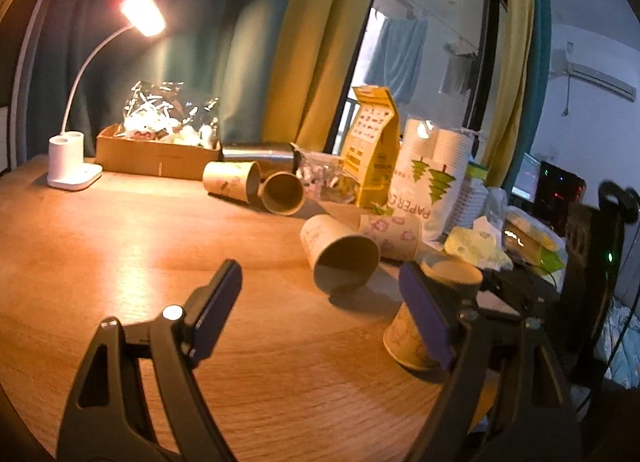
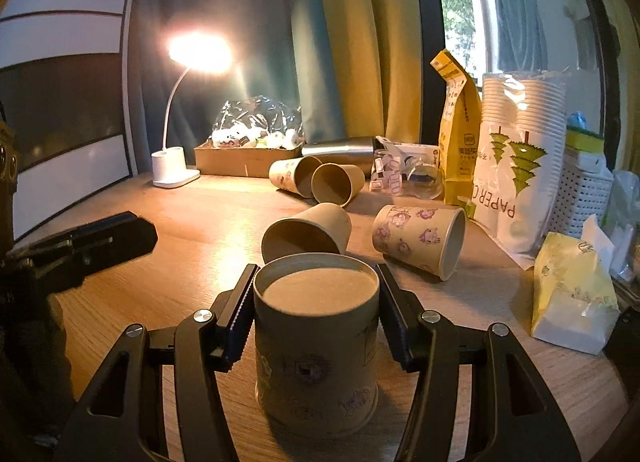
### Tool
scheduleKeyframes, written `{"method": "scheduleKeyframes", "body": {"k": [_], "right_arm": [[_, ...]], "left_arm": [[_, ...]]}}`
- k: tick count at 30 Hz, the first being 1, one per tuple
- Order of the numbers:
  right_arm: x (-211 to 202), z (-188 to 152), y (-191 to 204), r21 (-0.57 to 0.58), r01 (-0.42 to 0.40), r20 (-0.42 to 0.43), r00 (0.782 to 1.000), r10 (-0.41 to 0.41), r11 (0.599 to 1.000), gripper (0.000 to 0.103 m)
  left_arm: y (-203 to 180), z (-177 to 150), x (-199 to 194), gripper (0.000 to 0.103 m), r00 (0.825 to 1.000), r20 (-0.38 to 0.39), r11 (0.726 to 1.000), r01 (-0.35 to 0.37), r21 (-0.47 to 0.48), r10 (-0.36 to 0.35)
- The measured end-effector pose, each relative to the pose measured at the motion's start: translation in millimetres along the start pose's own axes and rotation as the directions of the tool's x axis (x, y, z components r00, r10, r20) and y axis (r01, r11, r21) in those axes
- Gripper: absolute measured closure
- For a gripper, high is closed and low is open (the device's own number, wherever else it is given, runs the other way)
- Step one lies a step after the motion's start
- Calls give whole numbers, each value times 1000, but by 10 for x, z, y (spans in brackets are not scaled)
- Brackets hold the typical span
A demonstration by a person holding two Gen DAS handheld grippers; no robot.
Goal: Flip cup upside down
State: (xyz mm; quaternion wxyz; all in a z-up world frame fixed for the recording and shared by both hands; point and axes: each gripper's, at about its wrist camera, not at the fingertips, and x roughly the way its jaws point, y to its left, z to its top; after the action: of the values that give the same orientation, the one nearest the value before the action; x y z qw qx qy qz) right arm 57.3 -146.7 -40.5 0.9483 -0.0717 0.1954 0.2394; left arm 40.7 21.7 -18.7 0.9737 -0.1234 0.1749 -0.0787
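The right gripper (image 2: 316,302) clenches an upside-down cup (image 2: 316,346) near the table's (image 2: 192,230) front edge; the left gripper (image 1: 320,310) gapes, released.

Dim room; the lit desk lamp (image 1: 143,13) flares, throwing warm glare across the table (image 1: 120,246) ahead of the left gripper (image 1: 320,310). Fisheye edges bend and darken; daylight window (image 2: 460,18) overexposed.

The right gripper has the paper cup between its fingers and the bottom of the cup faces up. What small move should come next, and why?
Probably open the right gripper and draw it back. The cup already stands upside down with its rim on the table, so it seems to need no more holding. The left gripper is open and apart.
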Motion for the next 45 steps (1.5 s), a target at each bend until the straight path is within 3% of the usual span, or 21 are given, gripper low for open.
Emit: {"method": "scheduleKeyframes", "body": {"k": [8, 12, 17, 22, 32, 33, 35, 45], "right_arm": [[-10, -20, 3, 8, 11, 7, 1000, -11, 1000, 43], [-42, -22, -24, 30, -1, 18, 1000, 0, 1000, 33], [-122, 20, -77, 70, -26, 27, 999, 24, 997, 32], [-302, 44, -103, 88, -15, 43, 999, 11, 996, 31], [-557, -4, -56, 82, -8, 56, 998, 4, 997, 31], [-576, -12, -53, 81, -10, 57, 998, 6, 997, 31], [-595, -25, -50, 84, -13, 55, 998, 9, 996, 31], [-634, -69, -85, 108, 0, 46, 999, -5, 994, 30]], "left_arm": [[-22, -7, 6, 21, 1000, 3, 1000, -4, 15, 4], [-56, -5, 10, 21, 1000, 4, 1000, -5, 28, 5], [-76, -6, -10, 21, 1000, 21, 999, -6, 33, 6], [-25, -13, -161, 21, 995, 100, 1000, -10, -1, 10], [-166, -85, -268, 20, 997, 82, 999, -14, 35, 11], [-194, -95, -294, 19, 997, 80, 999, -8, 40, 4], [-270, -128, -346, 4, 997, 79, 998, -2, 66, -4], [-245, -147, -451, 3, 993, 101, 997, -60, 44, 55]]}}
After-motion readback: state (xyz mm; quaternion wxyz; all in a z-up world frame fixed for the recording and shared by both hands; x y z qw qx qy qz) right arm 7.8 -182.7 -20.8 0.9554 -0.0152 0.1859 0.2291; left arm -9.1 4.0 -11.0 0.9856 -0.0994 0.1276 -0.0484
